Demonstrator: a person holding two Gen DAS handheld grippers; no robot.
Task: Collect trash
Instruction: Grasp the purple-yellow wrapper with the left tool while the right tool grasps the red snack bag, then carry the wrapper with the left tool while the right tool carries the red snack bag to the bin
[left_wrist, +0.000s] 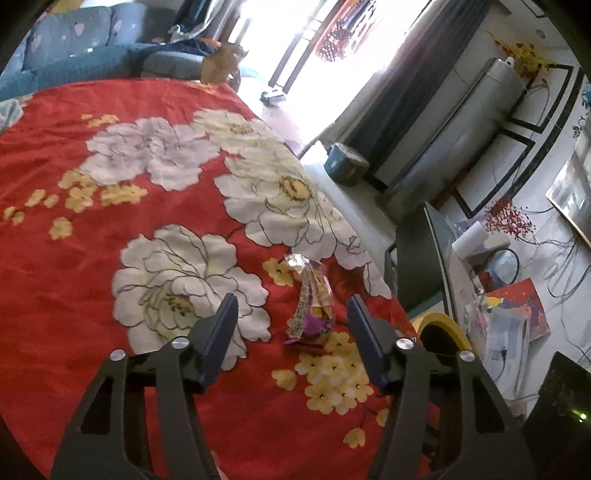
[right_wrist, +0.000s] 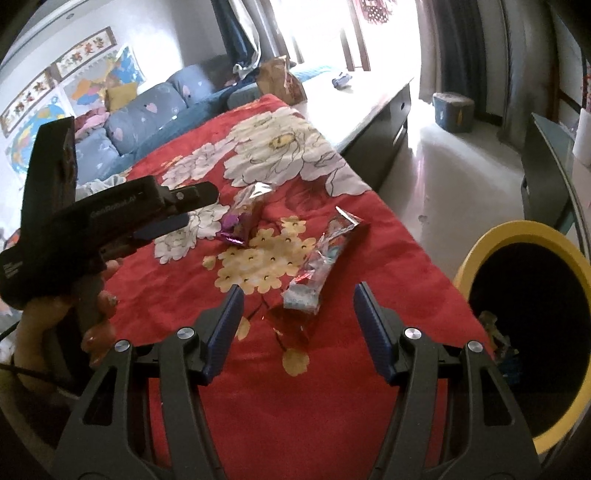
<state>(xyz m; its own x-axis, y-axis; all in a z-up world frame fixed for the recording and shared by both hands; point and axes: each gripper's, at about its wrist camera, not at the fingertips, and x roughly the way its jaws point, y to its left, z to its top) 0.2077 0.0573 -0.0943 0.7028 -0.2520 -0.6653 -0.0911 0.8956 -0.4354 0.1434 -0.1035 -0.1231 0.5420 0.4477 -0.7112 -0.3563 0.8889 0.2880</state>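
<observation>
Trash on the desk: two wrappers visible, both lying loose on the red floral cloth (right_wrist: 295, 406).

Left to right, right wrist view:
- Left claw (right_wrist: 177, 218), carried in a person's hand (right_wrist: 92, 314), hangs above the cloth, pointing toward the purple wrapper (right_wrist: 242, 218). Left wrist view confirms: left claw (left_wrist: 291, 306) has its jaws apart, with the purple wrapper (left_wrist: 312, 306) lying on the cloth in line between the fingers but untouched by either pad. Nothing held.
- Purple wrapper: near mid-desk, on the yellow flower print, crinkled clear end pointing away from camera.
- Silver-and-red wrapper (right_wrist: 323, 264): just right of the purple one, apart from it, lying lengthwise, near end ahead of the right claw.
- Right claw (right_wrist: 299, 306): jaws apart, empty, wrapper's near end sits roughly between the fingertips; contact not evident.
- Yellow-rimmed bin (right_wrist: 524, 229): beside the desk's right edge, mouth open toward camera; some coloured scraps lie inside, too dark to identify.

Progress (judgement): part done at most. Bin seems to hold some items already; two wrappers remain on the desk. Each claw is lined up on one wrapper, neither grasped. Left to do: close on both, carry to bin, release.
</observation>
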